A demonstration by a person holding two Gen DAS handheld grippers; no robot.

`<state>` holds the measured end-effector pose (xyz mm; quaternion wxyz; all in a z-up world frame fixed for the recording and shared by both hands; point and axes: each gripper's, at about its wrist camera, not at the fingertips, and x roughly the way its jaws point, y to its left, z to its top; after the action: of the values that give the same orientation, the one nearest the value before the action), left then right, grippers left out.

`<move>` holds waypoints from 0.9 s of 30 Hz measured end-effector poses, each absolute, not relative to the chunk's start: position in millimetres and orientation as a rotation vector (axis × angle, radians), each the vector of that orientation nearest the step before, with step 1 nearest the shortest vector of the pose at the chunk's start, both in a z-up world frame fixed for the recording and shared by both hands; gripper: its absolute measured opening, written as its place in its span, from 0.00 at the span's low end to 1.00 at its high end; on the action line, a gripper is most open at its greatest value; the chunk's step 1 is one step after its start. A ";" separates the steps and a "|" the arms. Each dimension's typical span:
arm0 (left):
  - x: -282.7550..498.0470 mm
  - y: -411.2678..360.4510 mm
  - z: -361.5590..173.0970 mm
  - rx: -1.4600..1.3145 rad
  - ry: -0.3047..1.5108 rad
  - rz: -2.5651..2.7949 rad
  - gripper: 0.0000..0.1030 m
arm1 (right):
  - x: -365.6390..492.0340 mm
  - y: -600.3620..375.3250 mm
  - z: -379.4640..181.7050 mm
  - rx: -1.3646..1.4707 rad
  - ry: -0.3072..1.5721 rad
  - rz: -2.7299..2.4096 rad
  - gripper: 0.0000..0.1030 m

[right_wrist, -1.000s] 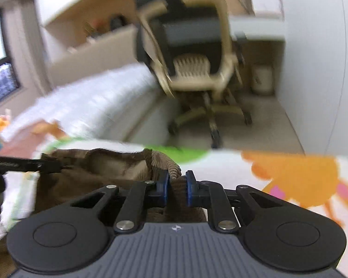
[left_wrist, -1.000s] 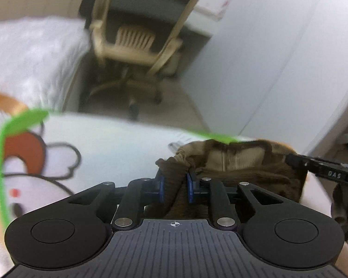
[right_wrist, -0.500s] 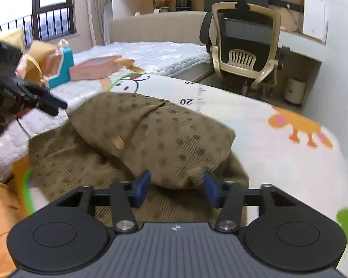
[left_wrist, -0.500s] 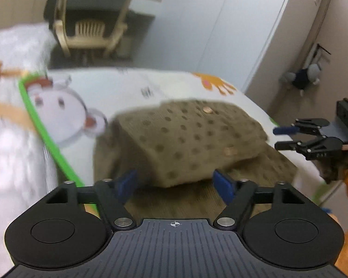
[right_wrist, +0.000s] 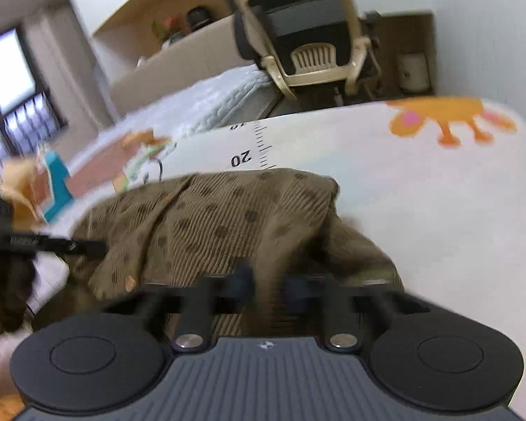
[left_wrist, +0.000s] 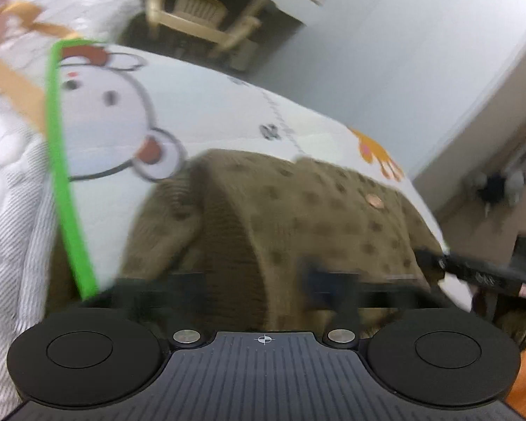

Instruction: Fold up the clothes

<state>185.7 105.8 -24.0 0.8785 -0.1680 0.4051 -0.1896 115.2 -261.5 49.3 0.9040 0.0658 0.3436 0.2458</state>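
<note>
The brown dotted corduroy garment (left_wrist: pixel 298 217) is lying bunched and half-folded on the cartoon-print mat (left_wrist: pixel 200 119) just ahead of both claws, still needing squaring up, while the right gripper (right_wrist: pixel 268 286) is clenching a ribbed fold and the left gripper (left_wrist: pixel 259 287) is too blurred to tell.

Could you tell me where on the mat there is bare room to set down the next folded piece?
Bare mat lies right of the brown garment, up to the orange animal print. A smaller patch lies between the garment and the green border. Left of the garment, around the teal item, it is crowded.
</note>
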 end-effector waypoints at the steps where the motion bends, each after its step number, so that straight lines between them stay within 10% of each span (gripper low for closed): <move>1: 181.2 102.0 -14.8 -0.311 0.824 -0.403 0.25 | 108.2 -261.3 60.4 0.115 0.684 0.517 0.07; 8: 101.7 102.8 49.9 -0.176 0.717 -0.497 0.20 | 40.4 -275.6 115.1 0.029 0.574 0.594 0.07; 12: 66.5 104.2 26.5 -0.163 0.792 -0.510 0.34 | 12.3 -277.5 89.1 0.003 0.660 0.610 0.08; 17: 58.3 119.6 -7.3 -0.206 0.888 -0.475 0.66 | 2.8 -270.5 55.8 -0.141 0.738 0.570 0.30; 19: 60.4 134.1 2.2 -0.263 0.842 -0.473 0.88 | 9.8 -284.5 70.9 -0.045 0.702 0.585 0.56; 27: 134.7 148.9 -9.2 -0.553 0.836 -0.529 0.93 | 109.3 -318.3 64.3 0.491 0.796 0.623 0.68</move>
<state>134.7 148.9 -9.2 0.8436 -0.2622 0.3960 -0.2506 109.3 -318.3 64.3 0.8462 0.2329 0.3774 0.2955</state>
